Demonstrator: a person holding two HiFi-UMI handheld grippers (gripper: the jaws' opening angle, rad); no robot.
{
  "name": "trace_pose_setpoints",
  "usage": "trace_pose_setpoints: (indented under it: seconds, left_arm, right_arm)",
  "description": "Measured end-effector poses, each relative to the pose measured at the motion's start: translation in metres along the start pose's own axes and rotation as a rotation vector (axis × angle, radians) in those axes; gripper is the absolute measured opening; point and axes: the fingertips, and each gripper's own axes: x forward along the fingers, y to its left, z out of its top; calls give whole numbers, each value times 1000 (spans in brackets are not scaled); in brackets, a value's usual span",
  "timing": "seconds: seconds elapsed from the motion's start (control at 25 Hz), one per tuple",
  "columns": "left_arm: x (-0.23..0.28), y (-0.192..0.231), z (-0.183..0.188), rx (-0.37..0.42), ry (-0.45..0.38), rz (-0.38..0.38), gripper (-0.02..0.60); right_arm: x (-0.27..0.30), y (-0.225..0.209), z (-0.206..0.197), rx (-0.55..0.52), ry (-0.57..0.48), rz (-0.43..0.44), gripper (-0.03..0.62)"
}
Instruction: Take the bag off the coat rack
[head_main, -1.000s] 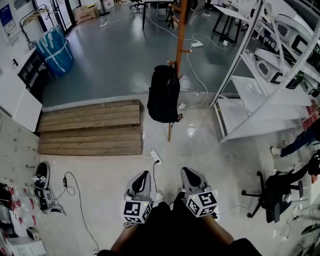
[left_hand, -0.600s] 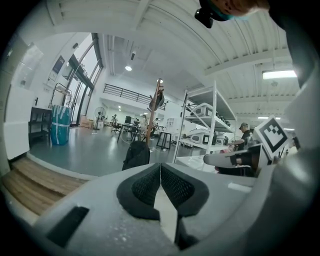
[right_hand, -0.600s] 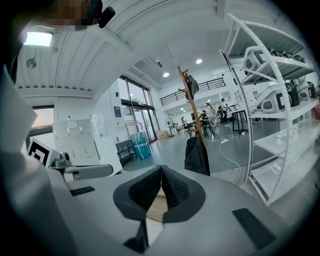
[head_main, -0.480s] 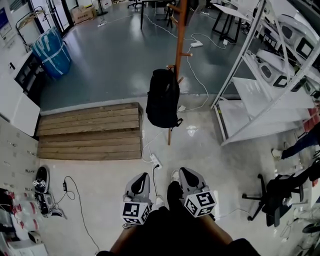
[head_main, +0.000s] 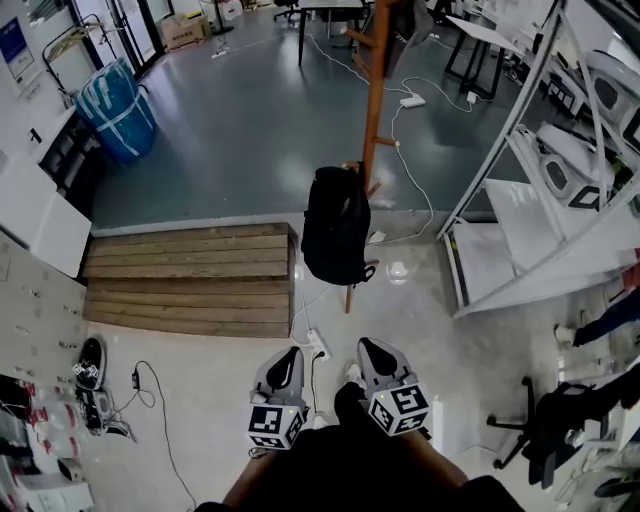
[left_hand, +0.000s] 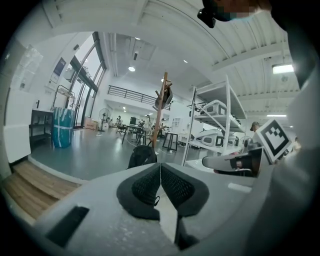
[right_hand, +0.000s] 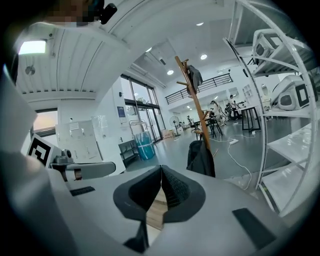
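A black backpack (head_main: 336, 225) hangs on a tall brown wooden coat rack (head_main: 374, 90) standing on the floor ahead. The backpack (left_hand: 143, 156) shows small beyond the left jaws, and the backpack (right_hand: 201, 157) hangs against the coat rack (right_hand: 196, 107) in the right gripper view. Both grippers are held low and side by side, well short of the rack. My left gripper (head_main: 287, 360) is shut with nothing between its pads. My right gripper (head_main: 373, 352) is shut and empty too.
A wooden step platform (head_main: 190, 278) lies to the left of the rack. A power strip with cables (head_main: 319, 345) lies on the floor between me and the rack. White metal shelving (head_main: 540, 200) stands at the right, an office chair (head_main: 560, 410) near it.
The rack and the backpack have come closer and shifted slightly right in the head view as I move forward. Both grippers keep their place relative to my body, still shut.
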Motion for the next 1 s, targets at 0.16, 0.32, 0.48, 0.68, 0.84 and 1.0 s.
trace_pose_setpoints:
  seconds: [0.16,0.32,0.48,0.68,0.84,1.0]
  left_arm:
    - [35,2,8,9,7,31,18]
    - [65,-1,16,-2,9,65,18]
    - [90,-2,26,-2,-1,95,18]
    - [107,8,28,1,6,136,18]
    - [121,17,33,6,2,147,18]
    - [139,28,40,0,2,127,18]
  right_arm:
    - [25,-26,17,-6,5,30,14]
    - [43,-52,30,-4,9,63,14]
    - [61,-76,39,-7,14,92,14]
    - [80,-101,49,-7,8,96,14]
    - [96,-110,51,1,17,95,14]
    - [114,-111,54,2,22,89,14]
